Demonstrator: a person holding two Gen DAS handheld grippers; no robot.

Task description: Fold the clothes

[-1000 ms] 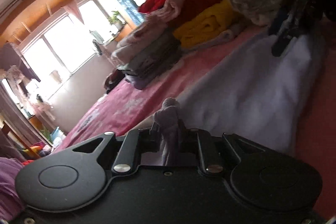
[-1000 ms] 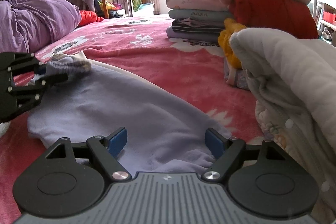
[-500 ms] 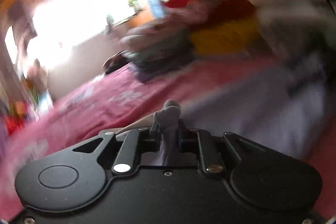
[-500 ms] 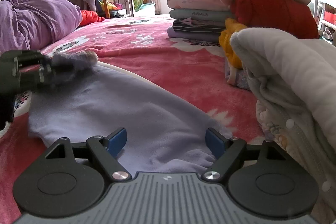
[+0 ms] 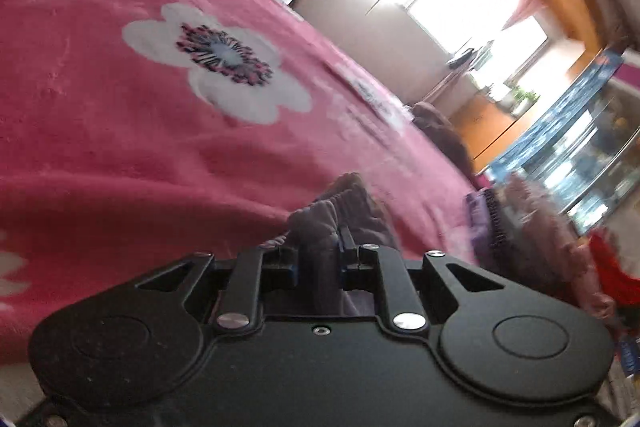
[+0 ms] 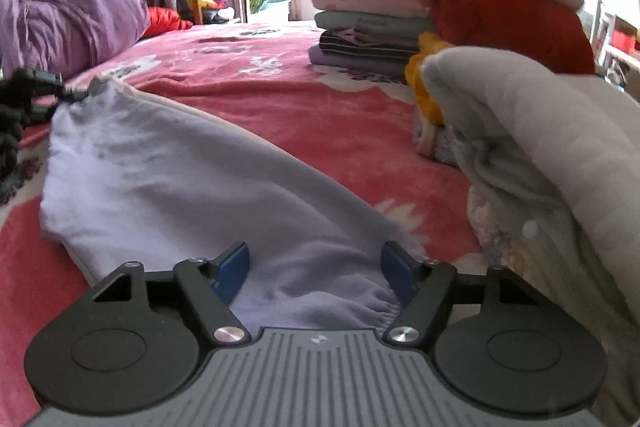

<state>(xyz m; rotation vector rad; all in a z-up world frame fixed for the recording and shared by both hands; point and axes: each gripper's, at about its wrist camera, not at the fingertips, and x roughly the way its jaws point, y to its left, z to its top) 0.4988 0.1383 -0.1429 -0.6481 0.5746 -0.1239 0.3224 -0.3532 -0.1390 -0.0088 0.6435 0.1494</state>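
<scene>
Right in front of the right gripper [image 6: 314, 277], the gathered, stretchy end of a pale purple garment [image 6: 192, 187] is seen lying flat on the pink flowered bed [image 6: 312, 123]. The blue fingers [image 6: 234, 267] of this gripper are spread wide, one on each side of that gathered end, and nothing is held between them. From there the garment is laid out long and narrow, running away to the far left. At that far end a corner of it is lifted a little off the bed and is pinched by the left gripper [image 6: 60, 89], which is seen only as a dark, blurry shape at the left edge. In the left wrist view, the left gripper [image 5: 318, 255] is closed tight on a bunched bit of the purple cloth [image 5: 316, 227], and the bed is spread out behind it. So each end of the long garment is near one gripper: the near end is closest to the right one, which is open, and the far end is held by the left one. It is judged that the near end would have to be gripped or pinned before the garment could be folded along its length. A pale grey heap of cloth [image 6: 540, 147] is close on the right. Farther back, a stack of folded clothes [image 6: 372, 35] is standing on the bed, well apart from the garment.
</scene>
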